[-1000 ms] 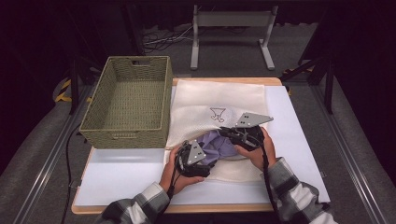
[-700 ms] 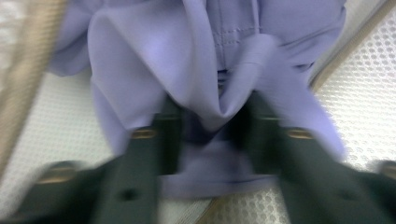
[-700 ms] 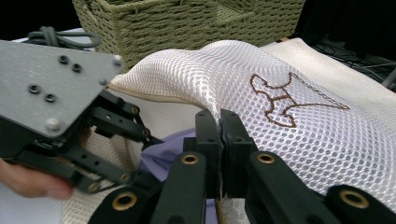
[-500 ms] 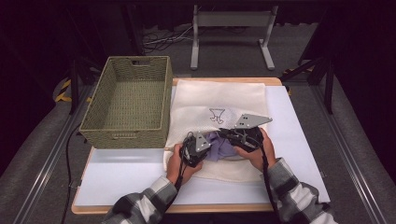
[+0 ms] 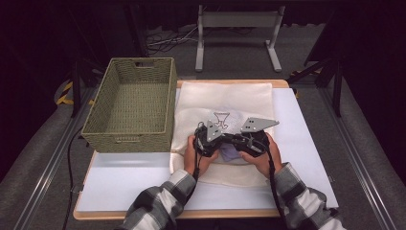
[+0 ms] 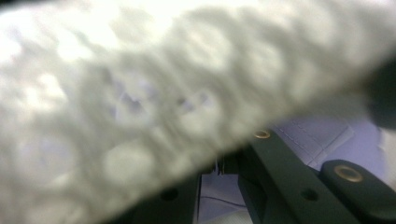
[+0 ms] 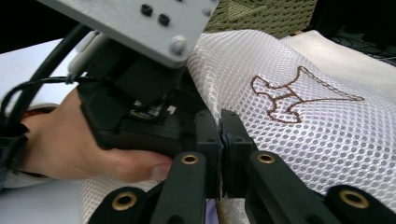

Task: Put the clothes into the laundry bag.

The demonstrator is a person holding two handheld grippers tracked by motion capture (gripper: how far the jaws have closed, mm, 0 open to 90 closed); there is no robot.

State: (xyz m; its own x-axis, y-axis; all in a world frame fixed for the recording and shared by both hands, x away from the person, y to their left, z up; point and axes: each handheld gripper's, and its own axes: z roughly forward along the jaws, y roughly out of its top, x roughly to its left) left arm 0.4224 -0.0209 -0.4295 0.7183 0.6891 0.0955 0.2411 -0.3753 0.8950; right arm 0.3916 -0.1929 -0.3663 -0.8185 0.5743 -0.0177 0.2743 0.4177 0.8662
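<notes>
A white mesh bag with a brown stitched emblem lies mid-table on a cream cloth. A lavender garment peeks out under its near edge. Both grippers meet at that edge. My right gripper is shut on the rim of the mesh bag, right beside the left gripper and the hand holding it. In the left gripper view the mesh bag hangs blurred just in front of the camera. Beneath it my left gripper has its jaws together at the mesh, with the lavender garment behind.
A green woven basket stands with nothing in it at the left of the white table top, its side against the cream cloth. A metal stand is on the floor beyond the far edge.
The left gripper has moved right and slightly away, closing up against the right gripper. The mesh now covers more of the lavender garment.
</notes>
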